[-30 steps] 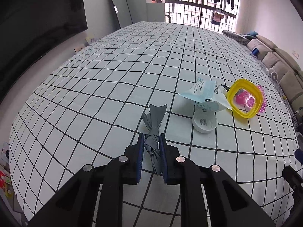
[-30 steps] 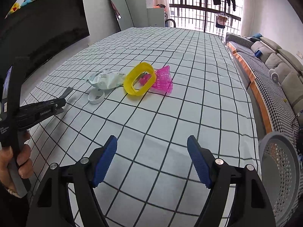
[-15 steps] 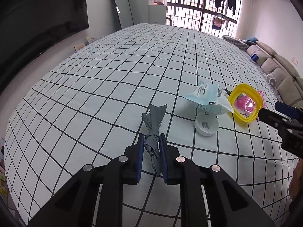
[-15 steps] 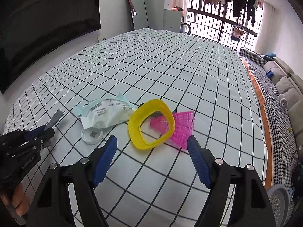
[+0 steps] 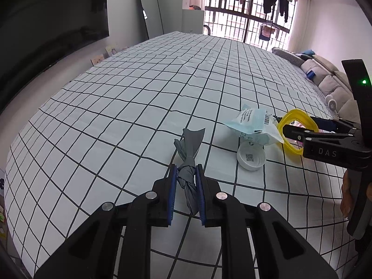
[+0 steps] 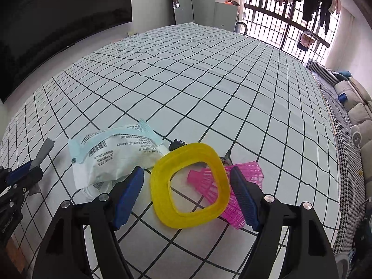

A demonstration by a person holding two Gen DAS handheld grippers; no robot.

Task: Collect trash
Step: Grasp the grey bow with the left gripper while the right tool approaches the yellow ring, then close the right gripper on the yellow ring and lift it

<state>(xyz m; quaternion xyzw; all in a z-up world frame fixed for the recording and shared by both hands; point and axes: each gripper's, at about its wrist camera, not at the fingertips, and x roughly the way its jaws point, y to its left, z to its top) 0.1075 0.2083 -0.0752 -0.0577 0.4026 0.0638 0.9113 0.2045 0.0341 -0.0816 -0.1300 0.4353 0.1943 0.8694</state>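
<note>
My left gripper [image 5: 186,174] is shut on a crumpled grey wrapper [image 5: 189,148] just above the checked tablecloth [image 5: 116,107]. My right gripper [image 6: 186,181] is open, its pads on either side of a yellow plastic ring [image 6: 189,187] that lies on a pink plastic basket piece [image 6: 234,183]. A white and pale blue printed pouch [image 6: 111,155] lies left of the ring, partly over a white round lid [image 5: 251,157]. The right gripper [image 5: 302,132] also shows at the right of the left wrist view, at the ring [image 5: 295,118].
A small black object [image 6: 177,143] lies behind the ring. A sofa [image 6: 355,107] stands along the table's right side. A dark screen [image 5: 46,23] and a leaning mirror [image 5: 151,7] stand by the far left wall. The left gripper [image 6: 21,174] shows at the left edge of the right wrist view.
My right gripper has moved forward and down over the table until its open pads flank the yellow ring. My left gripper has kept its hold on the grey wrapper and barely moved.
</note>
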